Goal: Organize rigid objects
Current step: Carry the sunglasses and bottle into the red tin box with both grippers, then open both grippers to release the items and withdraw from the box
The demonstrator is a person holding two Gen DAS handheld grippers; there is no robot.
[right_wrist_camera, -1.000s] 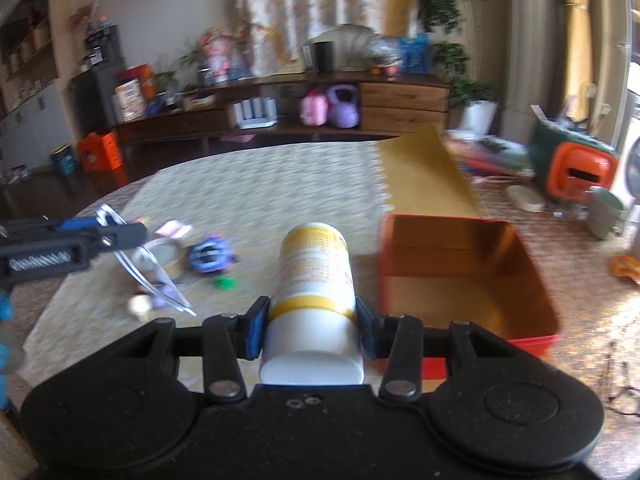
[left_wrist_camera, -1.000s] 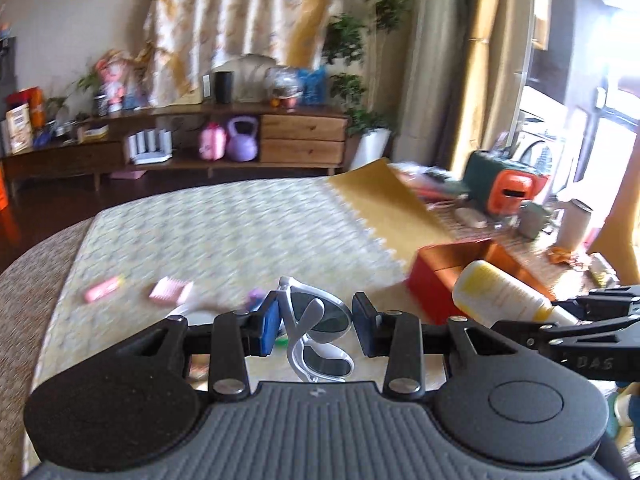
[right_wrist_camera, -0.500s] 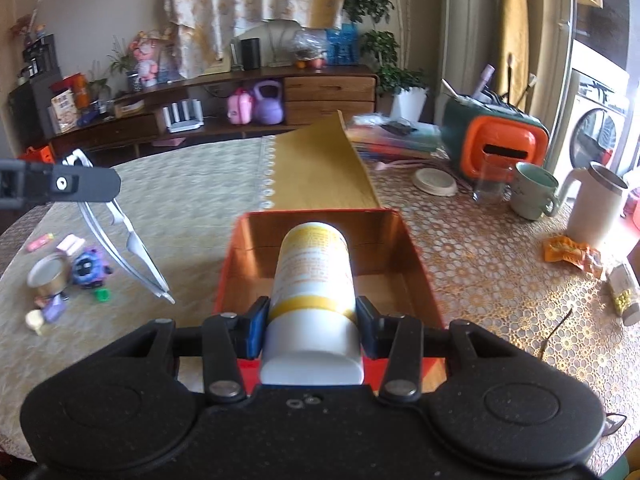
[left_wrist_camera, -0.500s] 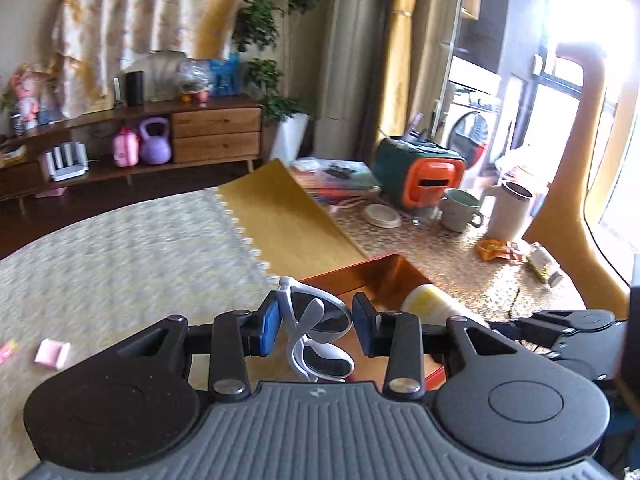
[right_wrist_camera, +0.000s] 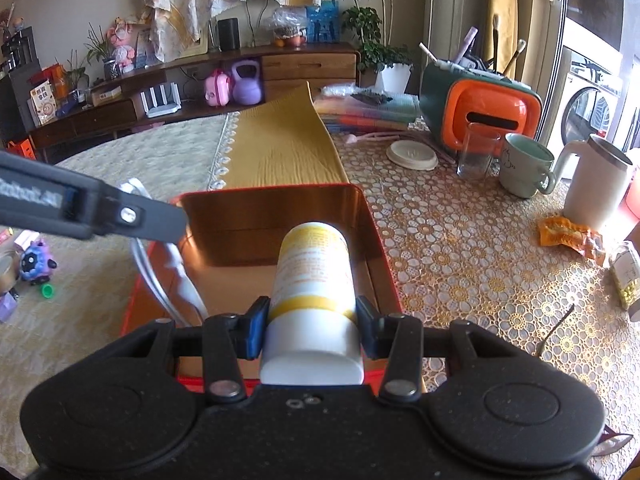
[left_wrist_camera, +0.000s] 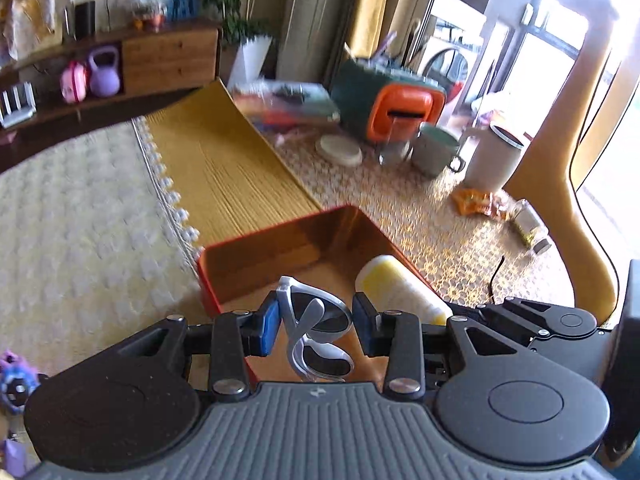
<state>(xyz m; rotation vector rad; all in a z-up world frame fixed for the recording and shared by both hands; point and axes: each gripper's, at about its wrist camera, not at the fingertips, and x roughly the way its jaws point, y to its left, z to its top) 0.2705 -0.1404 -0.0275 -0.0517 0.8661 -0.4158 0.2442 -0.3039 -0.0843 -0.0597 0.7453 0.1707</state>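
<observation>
An orange-red box (left_wrist_camera: 248, 268) with a shiny inside stands open on the table; it also shows in the right wrist view (right_wrist_camera: 280, 216). My left gripper (left_wrist_camera: 316, 324) is shut on white sunglasses (left_wrist_camera: 316, 336) with dark lenses, held over the box's near left corner. My right gripper (right_wrist_camera: 312, 332) is shut on a white and yellow bottle (right_wrist_camera: 312, 276), held lying level over the box's near part. The bottle (left_wrist_camera: 400, 292) shows at the right of the left wrist view. The sunglasses (right_wrist_camera: 176, 276) hang under the left gripper in the right wrist view.
A yellow mat (right_wrist_camera: 276, 148) lies behind the box. Mugs (right_wrist_camera: 524, 168), a glass (right_wrist_camera: 476, 148), a white jug (right_wrist_camera: 596, 184), an orange-green case (right_wrist_camera: 480, 108) and a snack wrapper (right_wrist_camera: 568, 236) stand at the right. Small toys (right_wrist_camera: 36, 260) lie at the left.
Both grippers have moved forward and to the right, from the table's left part to over the box. Each still holds its object.
</observation>
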